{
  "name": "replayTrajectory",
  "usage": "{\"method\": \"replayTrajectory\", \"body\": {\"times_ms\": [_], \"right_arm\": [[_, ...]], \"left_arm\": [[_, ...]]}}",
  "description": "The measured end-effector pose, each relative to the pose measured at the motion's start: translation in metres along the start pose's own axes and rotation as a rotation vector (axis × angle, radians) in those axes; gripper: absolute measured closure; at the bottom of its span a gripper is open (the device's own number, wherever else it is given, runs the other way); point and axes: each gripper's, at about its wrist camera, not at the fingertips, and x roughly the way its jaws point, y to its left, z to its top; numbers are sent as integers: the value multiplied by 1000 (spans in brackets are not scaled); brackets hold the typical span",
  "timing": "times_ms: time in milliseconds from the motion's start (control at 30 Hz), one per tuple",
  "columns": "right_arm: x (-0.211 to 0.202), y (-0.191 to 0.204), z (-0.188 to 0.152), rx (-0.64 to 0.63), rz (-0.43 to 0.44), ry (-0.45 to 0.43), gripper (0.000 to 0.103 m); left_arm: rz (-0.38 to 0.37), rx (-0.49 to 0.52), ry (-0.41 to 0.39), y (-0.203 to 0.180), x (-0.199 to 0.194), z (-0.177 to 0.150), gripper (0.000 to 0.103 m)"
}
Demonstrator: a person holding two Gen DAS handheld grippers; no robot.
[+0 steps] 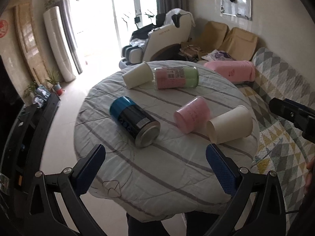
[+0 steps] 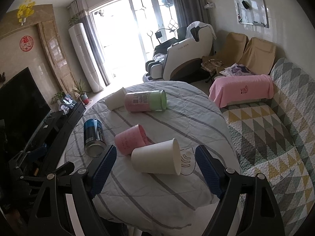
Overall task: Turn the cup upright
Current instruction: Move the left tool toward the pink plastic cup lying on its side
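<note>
Several cups and cans lie on their sides on a round table with a striped cloth [image 1: 167, 169] [image 2: 157, 192]. A white paper cup [image 1: 230, 124] [image 2: 157, 158] lies nearest the right gripper, its mouth to the right in the right wrist view. A pink cup [image 1: 192, 117] [image 2: 131, 140] lies beside it. Another white cup [image 1: 137, 74] [image 2: 115, 98] lies at the far side. My left gripper [image 1: 155, 153] is open and empty above the near table edge. My right gripper [image 2: 155, 156] is open, its fingers on either side of the near white cup, not touching it.
A blue and black can [image 1: 135, 121] [image 2: 93, 137] and a pink and green jar [image 1: 176, 77] [image 2: 145, 100] also lie on the table. A sofa with a patterned quilt [image 2: 271, 129] is at the right, a TV cabinet [image 2: 49, 129] at the left.
</note>
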Motion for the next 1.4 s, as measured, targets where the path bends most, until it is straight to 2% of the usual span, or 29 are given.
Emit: {"method": "replayTrajectory", "body": {"times_ms": [100, 267, 433, 567, 667, 767, 833, 1067, 1200, 1400], "right_arm": [[10, -2, 5, 2, -7, 9, 20], [31, -5, 16, 7, -12, 17, 20], [67, -7, 39, 37, -9, 14, 20], [89, -6, 65, 60, -19, 7, 20], [99, -3, 84, 50, -38, 33, 20], [101, -5, 105, 65, -36, 80, 20], [103, -9, 120, 82, -59, 151, 20], [99, -11, 152, 126, -42, 355, 20], [96, -20, 157, 153, -40, 421, 20], [91, -46, 147, 227, -46, 509, 20]], "left_arm": [[-19, 30, 17, -2, 14, 10, 0], [-131, 83, 55, 1, 41, 31, 0], [-209, 120, 118, 11, 84, 58, 0], [-228, 173, 145, 12, 110, 85, 0], [-245, 207, 195, 11, 124, 106, 0], [-236, 230, 259, 8, 128, 129, 0], [-223, 239, 324, 5, 122, 146, 0], [-231, 225, 484, -10, 92, 184, 0], [-252, 253, 558, -30, 84, 182, 0], [-259, 309, 613, -50, 90, 173, 0]]}}
